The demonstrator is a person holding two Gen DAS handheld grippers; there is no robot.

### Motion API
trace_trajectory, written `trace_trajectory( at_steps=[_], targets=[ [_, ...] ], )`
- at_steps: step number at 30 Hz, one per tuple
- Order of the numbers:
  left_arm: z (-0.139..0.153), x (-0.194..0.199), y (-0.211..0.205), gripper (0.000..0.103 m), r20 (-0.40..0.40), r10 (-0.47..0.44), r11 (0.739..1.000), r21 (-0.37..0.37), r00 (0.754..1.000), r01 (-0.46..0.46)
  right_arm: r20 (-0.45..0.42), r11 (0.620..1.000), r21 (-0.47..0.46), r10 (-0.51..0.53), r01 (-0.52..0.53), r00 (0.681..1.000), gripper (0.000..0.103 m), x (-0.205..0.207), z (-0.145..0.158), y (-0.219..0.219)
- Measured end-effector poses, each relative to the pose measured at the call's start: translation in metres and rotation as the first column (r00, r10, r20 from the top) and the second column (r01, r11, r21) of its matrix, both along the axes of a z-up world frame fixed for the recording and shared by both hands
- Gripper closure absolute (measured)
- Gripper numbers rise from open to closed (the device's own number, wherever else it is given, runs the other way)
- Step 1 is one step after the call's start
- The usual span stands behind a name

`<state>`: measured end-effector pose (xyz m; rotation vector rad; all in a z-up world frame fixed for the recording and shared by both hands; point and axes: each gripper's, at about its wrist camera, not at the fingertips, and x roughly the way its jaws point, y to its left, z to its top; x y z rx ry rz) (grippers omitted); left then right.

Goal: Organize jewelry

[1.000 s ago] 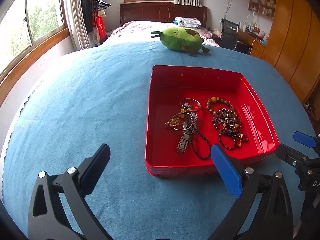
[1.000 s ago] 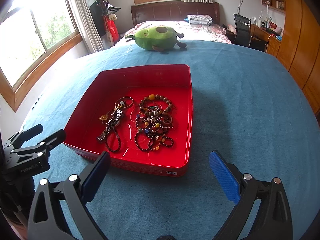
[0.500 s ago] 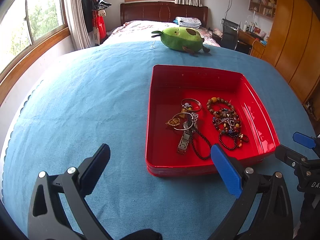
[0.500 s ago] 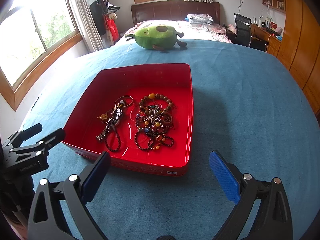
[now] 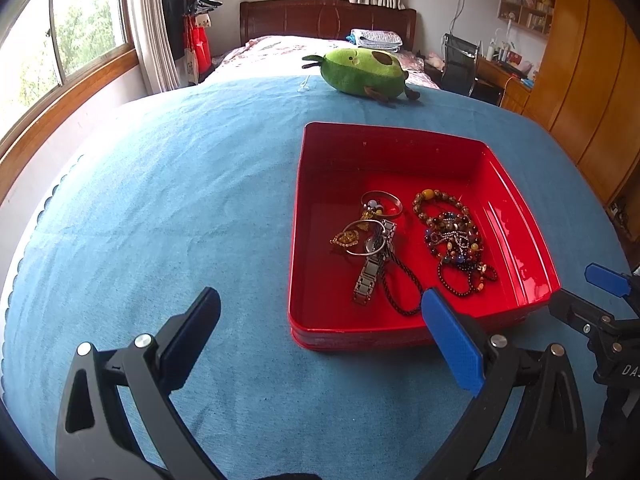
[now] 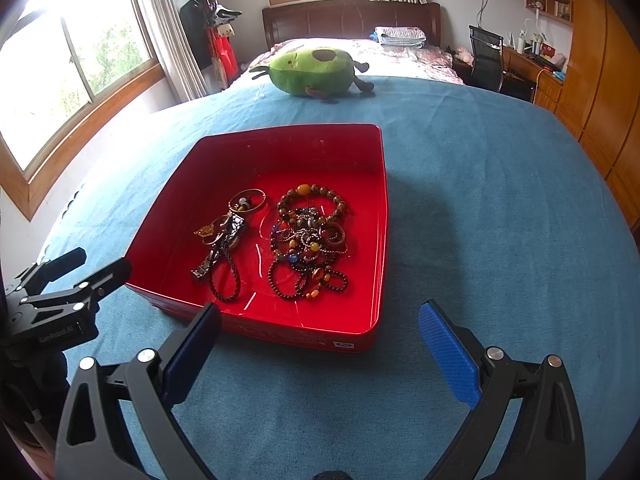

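Red tray (image 5: 516, 208) of jewelry (image 6: 308, 244) is being neared slightly by both gaping, empty grippers (image 5: 320, 320) (image 6: 320, 332).

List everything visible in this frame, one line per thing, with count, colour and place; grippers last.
Red tray: 1, red, on the blue cloth, between and ahead of both grippers.
Beaded bracelets: a tangled heap, count unclear, brown and mixed colours, right part of the tray.
Wristwatch: 1, silver, left part of the tray, among the other pieces.
Bangles: 2, silver, left part of the tray.
Dark cord: 1, black, beside the wristwatch.
Gold pendant: 1, gold, left of the wristwatch.
Blue cloth: 1, blue, covers the work surface.
Avocado plush: 1, green, far edge of the cloth.
Left gripper: 1, black with blue pads, open, empty.
Right gripper: 1, black with blue pads, open, empty.
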<state>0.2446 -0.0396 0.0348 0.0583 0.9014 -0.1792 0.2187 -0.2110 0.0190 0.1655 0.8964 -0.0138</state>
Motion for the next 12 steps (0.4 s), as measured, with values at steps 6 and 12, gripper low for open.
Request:
trace_trajectory(
  at_steps=[6,12],
  targets=[
    [-0.0001,0.0008,-0.0008,0.003,-0.005,0.003,1.0,0.0,1.0,-0.003,-0.003,1.0,0.002,0.0,0.0,1.0,0.004,0.0015,-0.0002,-0.002],
    [-0.0011,0.001,-0.0015,0.003,-0.01,0.003,1.0,0.0,1.0,-0.003,-0.005,1.0,0.002,0.001,-0.001,1.0,0.004,0.0015,-0.0013,-0.0025]
  ],
)
